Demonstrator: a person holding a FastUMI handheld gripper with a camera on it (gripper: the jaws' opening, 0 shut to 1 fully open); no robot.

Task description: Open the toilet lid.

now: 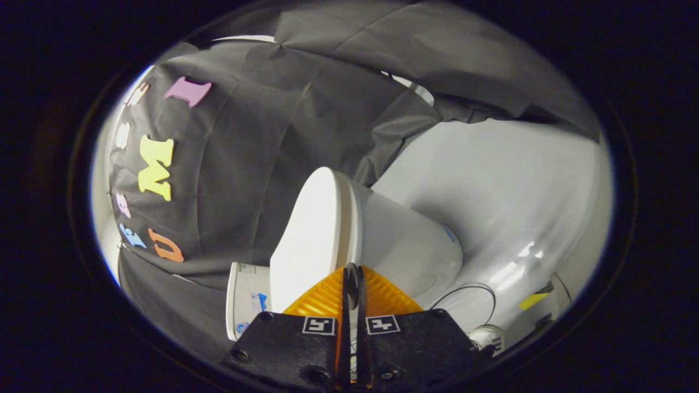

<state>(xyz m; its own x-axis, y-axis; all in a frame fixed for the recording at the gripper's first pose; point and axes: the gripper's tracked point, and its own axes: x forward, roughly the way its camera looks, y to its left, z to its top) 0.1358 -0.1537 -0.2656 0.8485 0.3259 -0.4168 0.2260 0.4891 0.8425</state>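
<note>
The view is rolled on its side. A white toilet stands against the black cloth wall, and its lid lies down flat on the seat rim. The bowl is on the other side of the rim from the lid. The tank shows at the lid's hinge end. My gripper is shut, its two fingers pressed together with only a hairline gap. The tips sit right in front of the seam between lid and seat, at the toilet's front edge. I see nothing held between the fingers.
A glossy white floor spreads out beyond the bowl. On it lie a thin black cable and a strip of yellow tape. Black cloth hangs behind and around the toilet.
</note>
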